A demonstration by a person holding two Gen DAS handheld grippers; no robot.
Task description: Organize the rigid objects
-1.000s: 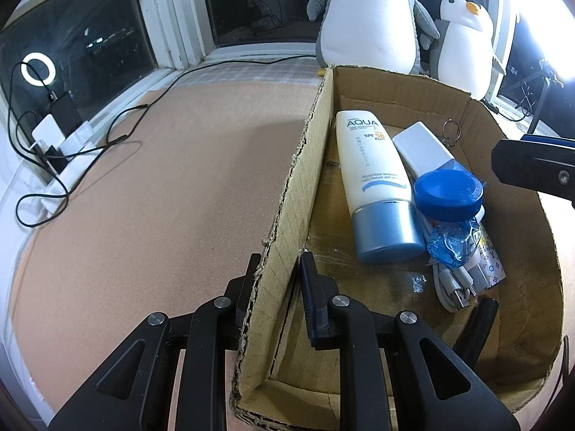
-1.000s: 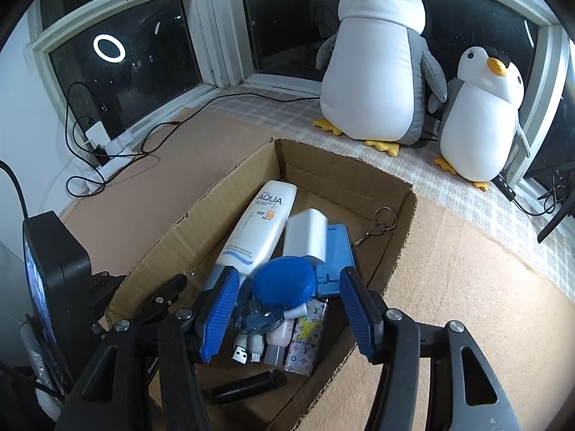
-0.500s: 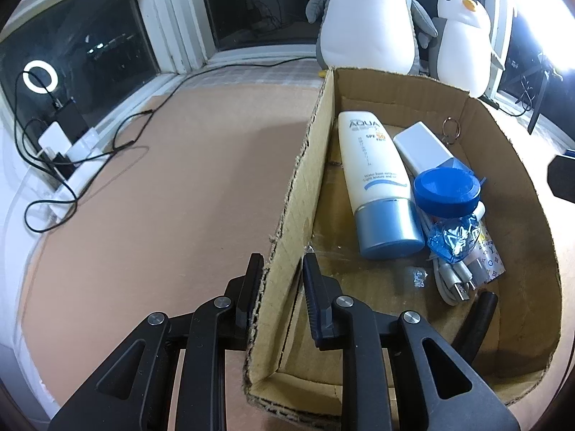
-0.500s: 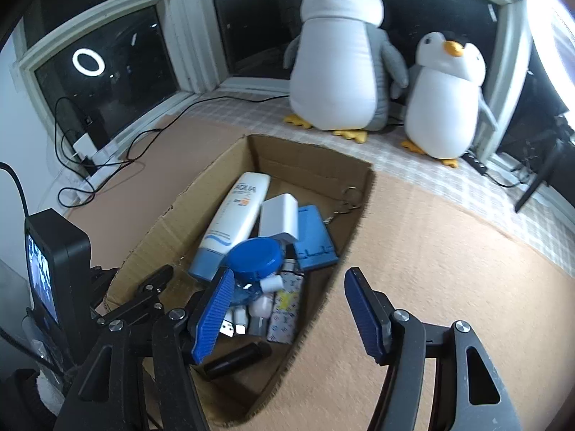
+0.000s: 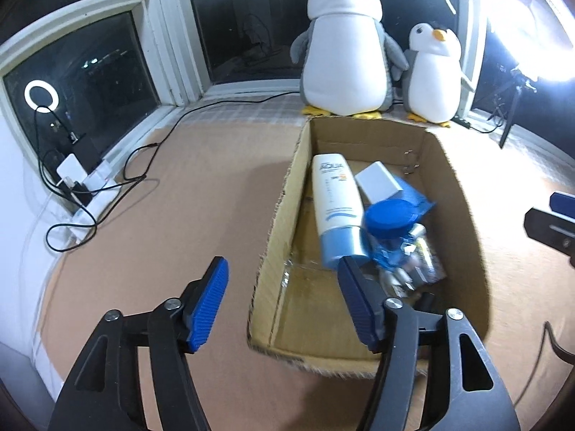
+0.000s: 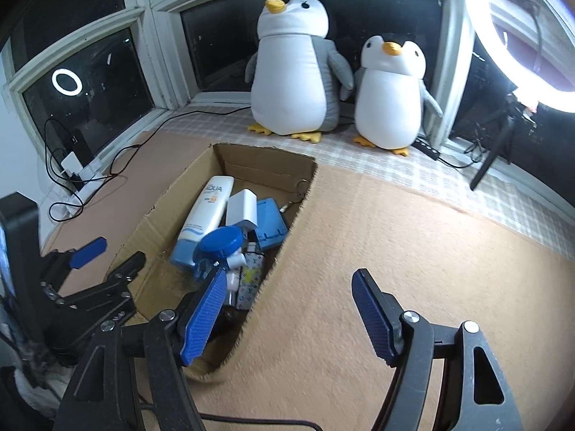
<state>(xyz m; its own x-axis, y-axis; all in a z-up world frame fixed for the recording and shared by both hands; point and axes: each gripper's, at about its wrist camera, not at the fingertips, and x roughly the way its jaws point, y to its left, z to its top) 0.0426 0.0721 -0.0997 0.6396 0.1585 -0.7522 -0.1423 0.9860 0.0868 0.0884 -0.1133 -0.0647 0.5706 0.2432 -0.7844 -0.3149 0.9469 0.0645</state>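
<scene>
Bench (image 5: 201, 186), tan surface, carries one open cardboard box (image 5: 287, 194) near the window ledge; two plush penguins (image 6: 294, 72) sit on the ledge behind, well apart from the work. Every rigid item seen lies inside the box, heaped toward its far-right half: sunscreen tube (image 5: 334, 201) lying flat, cap toward the camera; white block (image 5: 377, 181) just beside it, leaning on a blue case (image 6: 271, 221); blue lid (image 5: 390, 215) on top of the heap; small patterned packet and cable ends under it, too jumbled to sort out; a key ring (image 6: 300, 194) by the far right wall. Near-left floor of the box is bare. Left gripper (image 5: 284, 301) is above the box's near-left wall, its fingers opening and spread wide; the wall lies in the gap but neither pad presses on it, so nothing is held. Right gripper (image 6: 291, 309) hangs over the box's right wall and the bare bench, fingers also opening, empty. Judgement: the collecting looks nearly or wholly finished, and the step in hand is letting go and backing off. To do it well, lift both sets of fingers straight clear before moving sideways, so a pad does not catch the thin torn rim and drag or tip the box. If tidying goes on, the lid looks loosest; take it from above, and steady a wall first.
</scene>
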